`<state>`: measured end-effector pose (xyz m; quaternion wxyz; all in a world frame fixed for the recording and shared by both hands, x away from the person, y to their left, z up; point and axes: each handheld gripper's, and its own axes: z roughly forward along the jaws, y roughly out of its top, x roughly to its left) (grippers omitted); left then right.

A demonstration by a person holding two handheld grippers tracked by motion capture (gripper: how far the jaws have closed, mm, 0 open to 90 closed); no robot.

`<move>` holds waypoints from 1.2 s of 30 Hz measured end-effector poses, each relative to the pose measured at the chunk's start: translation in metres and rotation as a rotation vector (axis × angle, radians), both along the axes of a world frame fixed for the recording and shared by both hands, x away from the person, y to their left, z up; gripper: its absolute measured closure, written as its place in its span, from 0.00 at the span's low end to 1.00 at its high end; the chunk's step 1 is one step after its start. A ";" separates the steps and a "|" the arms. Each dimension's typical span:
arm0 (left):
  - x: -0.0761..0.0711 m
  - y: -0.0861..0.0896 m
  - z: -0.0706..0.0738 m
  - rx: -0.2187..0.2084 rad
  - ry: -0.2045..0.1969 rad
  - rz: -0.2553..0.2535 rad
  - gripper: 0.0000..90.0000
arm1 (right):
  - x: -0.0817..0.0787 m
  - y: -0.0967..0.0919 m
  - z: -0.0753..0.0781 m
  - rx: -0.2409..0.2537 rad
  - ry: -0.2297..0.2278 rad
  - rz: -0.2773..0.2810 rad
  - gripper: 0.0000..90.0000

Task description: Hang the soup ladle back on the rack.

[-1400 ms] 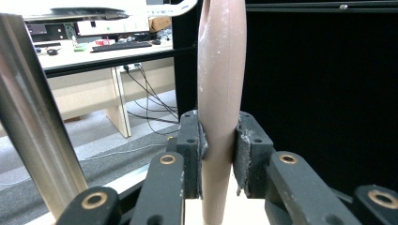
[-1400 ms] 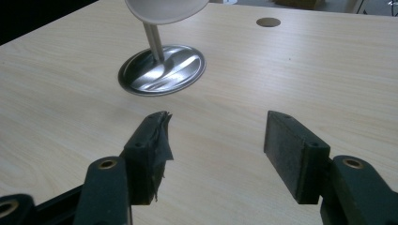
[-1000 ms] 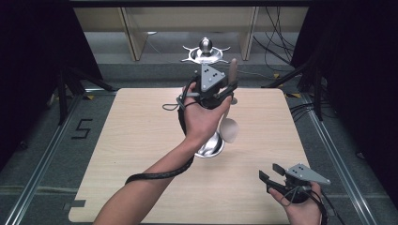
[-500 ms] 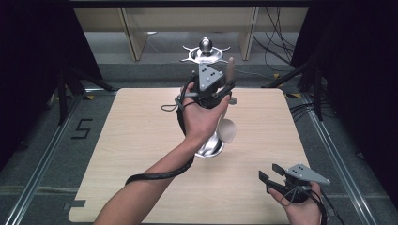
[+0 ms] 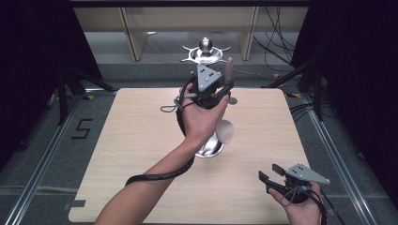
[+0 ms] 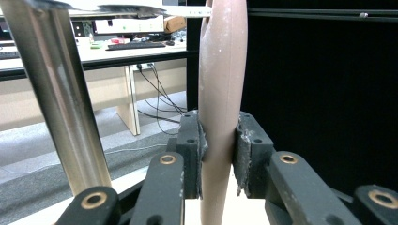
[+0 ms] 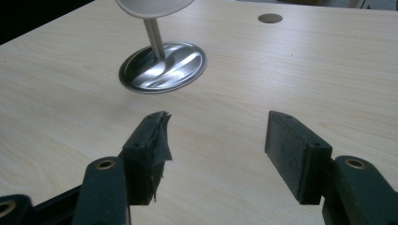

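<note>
My forearms are bare, no sleeves. Each hand carries a black gripper: the left gripper [image 5: 224,87] and the right gripper [image 5: 270,174] both wear a grey three-cornered plate, trail a black cable, and show brass-ringed pivots on black jaws.

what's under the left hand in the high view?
Under the left hand a round metal base sits on the table, with a pale oval piece beside the wrist. The post joining them is covered there; the right gripper view shows it.
</note>
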<state>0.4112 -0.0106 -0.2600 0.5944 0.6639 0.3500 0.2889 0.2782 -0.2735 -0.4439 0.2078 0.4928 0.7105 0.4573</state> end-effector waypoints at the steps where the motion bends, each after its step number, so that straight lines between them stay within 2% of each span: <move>1: 0.000 0.000 0.000 0.001 0.000 0.000 0.82 | 0.000 0.000 0.000 0.000 -0.001 0.000 0.45; 2: 0.000 0.000 0.000 0.000 0.001 0.000 0.82 | 0.000 -0.001 0.001 -0.017 -0.002 0.004 0.44; 3: 0.000 0.000 0.000 0.000 0.001 0.000 0.82 | 0.000 0.000 0.000 0.001 -0.002 -0.002 0.44; 4: 0.000 0.001 0.000 0.000 0.001 0.001 0.82 | 0.001 -0.002 0.000 -0.022 -0.020 0.011 0.44; 5: 0.000 0.001 0.000 -0.002 0.001 0.002 0.82 | 0.001 -0.002 0.000 -0.022 -0.020 0.011 0.44; 6: 0.000 0.002 -0.001 -0.002 0.000 0.003 0.82 | -0.001 0.000 0.001 -0.012 0.007 -0.009 0.44; 7: 0.000 0.002 -0.001 -0.002 -0.001 0.004 0.82 | 0.002 -0.003 0.000 -0.047 -0.033 0.009 0.44; 11: 0.000 0.003 -0.001 -0.005 0.002 0.005 0.82 | 0.002 -0.003 0.000 -0.046 -0.033 0.008 0.44; 12: 0.000 0.003 -0.001 -0.007 0.003 0.007 0.82 | 0.000 -0.001 0.000 -0.024 -0.009 -0.002 0.44; 13: 0.000 0.004 -0.002 -0.009 0.006 0.009 0.82 | 0.002 -0.003 0.000 -0.045 -0.031 0.008 0.44; 14: 0.000 0.004 -0.002 -0.010 0.005 0.009 0.82 | 0.002 -0.003 0.000 -0.045 -0.031 0.009 0.44; 15: 0.001 0.006 -0.002 -0.014 0.004 0.012 0.82 | 0.000 -0.001 0.000 -0.024 -0.010 -0.001 0.44; 16: 0.001 0.006 -0.002 -0.014 0.004 0.012 0.82 | 0.002 -0.003 0.000 -0.038 -0.032 0.012 0.44; 21: 0.002 0.009 -0.002 -0.014 0.004 0.020 0.82 | 0.002 -0.003 0.000 -0.046 -0.033 0.008 0.44; 22: 0.002 0.009 -0.002 -0.014 0.002 0.020 0.82 | 0.000 0.000 0.000 -0.011 0.003 -0.006 0.44; 25: 0.002 0.010 -0.002 -0.014 0.001 0.020 0.82 | 0.000 -0.001 0.000 -0.023 -0.009 -0.002 0.44; 26: 0.002 0.010 -0.002 -0.014 0.000 0.019 0.82 | 0.002 -0.003 0.000 -0.045 -0.032 0.008 0.44; 31: 0.002 0.011 -0.003 -0.017 -0.001 0.020 0.82 | 0.002 -0.003 0.000 -0.038 -0.035 0.011 0.44; 36: 0.003 0.013 -0.005 -0.008 -0.004 0.017 0.82 | 0.002 -0.004 0.000 -0.052 -0.034 0.012 0.44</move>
